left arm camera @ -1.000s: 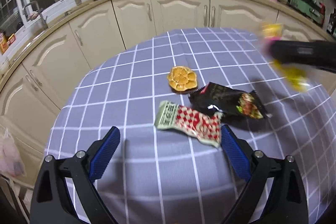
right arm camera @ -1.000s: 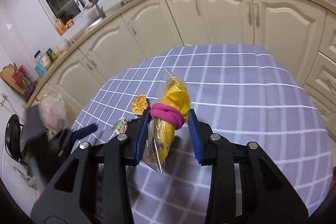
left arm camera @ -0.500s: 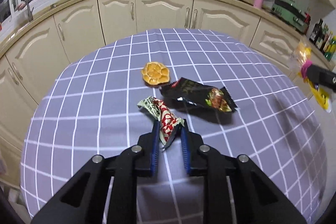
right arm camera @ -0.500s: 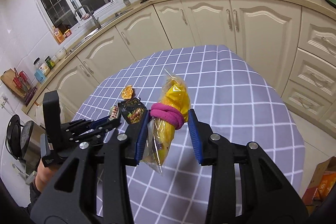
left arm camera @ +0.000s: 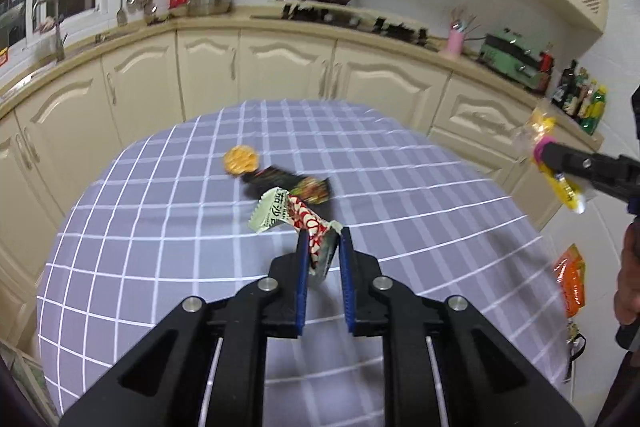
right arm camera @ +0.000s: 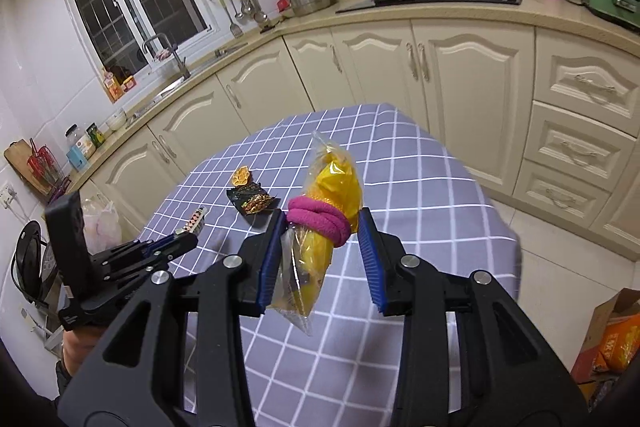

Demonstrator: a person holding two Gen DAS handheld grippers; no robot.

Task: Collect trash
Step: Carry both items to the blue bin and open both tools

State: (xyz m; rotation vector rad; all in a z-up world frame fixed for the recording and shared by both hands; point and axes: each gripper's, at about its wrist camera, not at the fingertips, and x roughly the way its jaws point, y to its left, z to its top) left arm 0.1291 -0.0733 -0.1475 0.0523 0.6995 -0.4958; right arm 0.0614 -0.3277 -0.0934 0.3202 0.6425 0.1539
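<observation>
— While the left gripper [left arm camera: 323, 243] was clamped on the red-checked wrapper [left arm camera: 298, 219] at frame centre, could it have slipped?
— Possibly; only one crumpled end was pinched. The right gripper [right arm camera: 322, 247] gripped the yellow bag [right arm camera: 328, 211].

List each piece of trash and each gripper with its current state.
Left gripper: shut on red-and-white wrapper, lifted.
Right gripper: shut on yellow bag, held up.
Black wrapper: lying on the table.
Orange slice: lying on the table.
</observation>
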